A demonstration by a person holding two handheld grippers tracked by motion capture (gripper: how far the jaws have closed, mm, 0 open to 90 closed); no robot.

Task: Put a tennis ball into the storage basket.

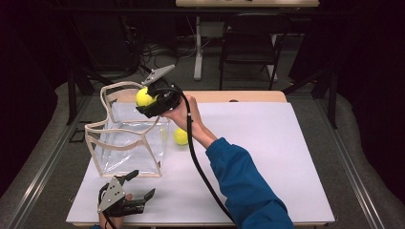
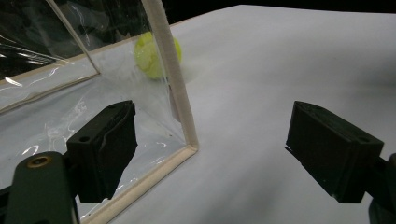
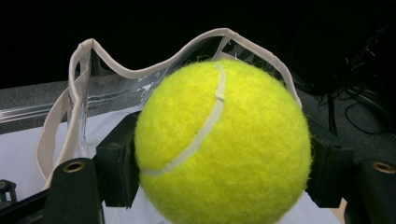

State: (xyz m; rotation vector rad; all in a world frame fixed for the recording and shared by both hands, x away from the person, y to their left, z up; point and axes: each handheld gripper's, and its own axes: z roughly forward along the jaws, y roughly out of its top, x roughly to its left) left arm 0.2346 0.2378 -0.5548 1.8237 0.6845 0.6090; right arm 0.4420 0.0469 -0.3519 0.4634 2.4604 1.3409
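My right gripper (image 1: pixel 145 101) is shut on a yellow tennis ball (image 1: pixel 143 97) and holds it above the open top of a clear plastic bag (image 1: pixel 125 138) with cream trim. In the right gripper view the ball (image 3: pixel 223 144) sits squeezed between both black pads, with the bag's wavy rim (image 3: pixel 140 70) just behind it. A second tennis ball (image 1: pixel 180 136) lies on the white table beside the bag's right side; it also appears past the bag's corner (image 2: pixel 156 53). My left gripper (image 1: pixel 136 185) rests open near the table's front edge, its jaws on either side of the bag's near corner (image 2: pixel 189 147), apart from it.
The white tabletop (image 1: pixel 267 143) stretches to the right of the bag. A black cable (image 1: pixel 200 167) trails from the right gripper along the blue sleeve. A chair (image 1: pixel 250 38) and a table leg stand beyond the far edge.
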